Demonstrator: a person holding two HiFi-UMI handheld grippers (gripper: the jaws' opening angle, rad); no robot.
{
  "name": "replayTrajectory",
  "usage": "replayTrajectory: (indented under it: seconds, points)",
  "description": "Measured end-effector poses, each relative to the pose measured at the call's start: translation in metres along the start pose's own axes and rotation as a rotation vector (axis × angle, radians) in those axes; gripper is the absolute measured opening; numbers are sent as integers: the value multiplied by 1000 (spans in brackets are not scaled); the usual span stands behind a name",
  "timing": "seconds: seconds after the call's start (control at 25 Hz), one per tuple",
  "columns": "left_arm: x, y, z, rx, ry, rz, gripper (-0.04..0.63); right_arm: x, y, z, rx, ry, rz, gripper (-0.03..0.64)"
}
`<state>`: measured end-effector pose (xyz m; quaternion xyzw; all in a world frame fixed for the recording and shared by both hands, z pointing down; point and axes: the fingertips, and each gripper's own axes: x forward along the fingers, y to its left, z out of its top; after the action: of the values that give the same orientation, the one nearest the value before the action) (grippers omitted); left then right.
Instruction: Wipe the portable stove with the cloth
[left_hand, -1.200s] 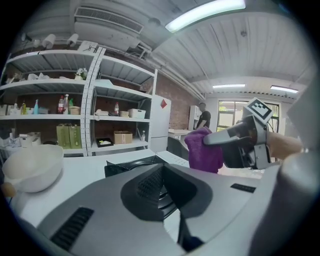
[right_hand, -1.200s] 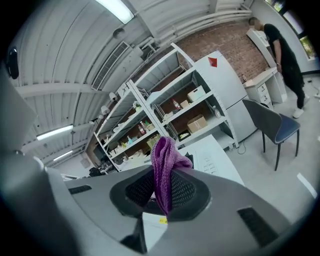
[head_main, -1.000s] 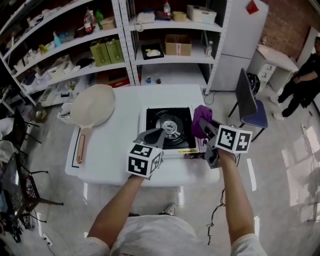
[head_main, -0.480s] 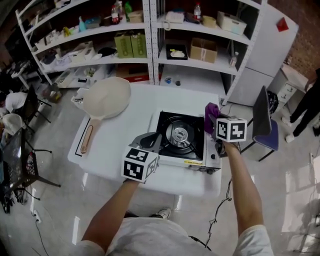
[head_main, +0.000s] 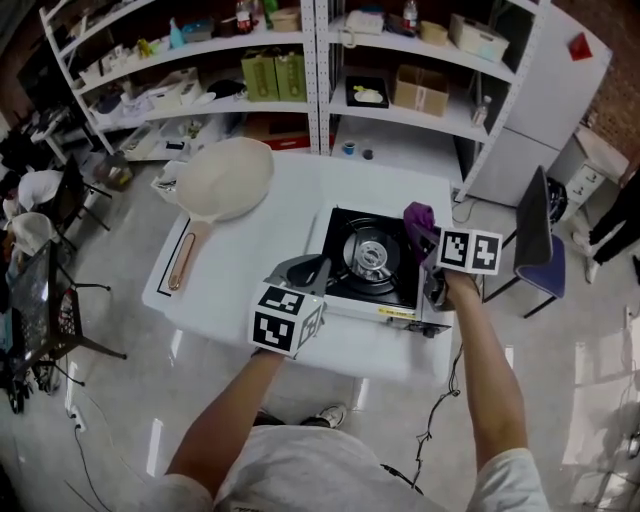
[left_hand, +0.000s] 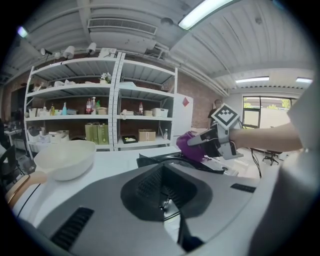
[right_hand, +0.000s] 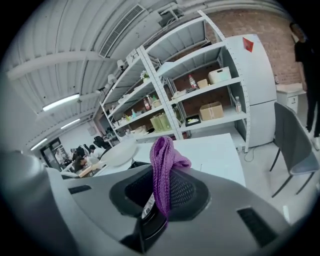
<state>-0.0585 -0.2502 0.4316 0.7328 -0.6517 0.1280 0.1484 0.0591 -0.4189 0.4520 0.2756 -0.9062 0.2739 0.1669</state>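
The portable stove has a black top with a round burner and stands on the white table. My right gripper is shut on the purple cloth and holds it over the stove's far right corner. In the right gripper view the cloth sticks up out of the shut jaws of that gripper. My left gripper hovers at the stove's near left corner, shut and empty. In the left gripper view I see that gripper, the stove and the cloth.
A cream pan with a wooden handle lies on the table's left side. White shelving full of boxes and bottles stands behind the table. A chair stands to the right, and a person in dark clothes is at the far right edge.
The head view has swung, so the table sits differently in frame. My right gripper with the cloth has moved from the stove's right side towards its far right corner. The left gripper holds its place.
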Motion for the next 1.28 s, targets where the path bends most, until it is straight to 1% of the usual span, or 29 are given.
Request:
replayTrajectory:
  seconds: [0.56,0.84,1.12,1.28]
  points:
    - [-5,-17,1,13,-14,-53,2,-20,35,-38,23,77,89,58]
    - [-1,-31,1,20,-16,-92,2,-35,48,-55,27,122,153,58]
    - [5,-38,1,26,-17,-109,2,-49,58,-73,2,195,225,58]
    - [7,-38,2,35,-17,-115,2,-58,59,-79,2,218,241,58]
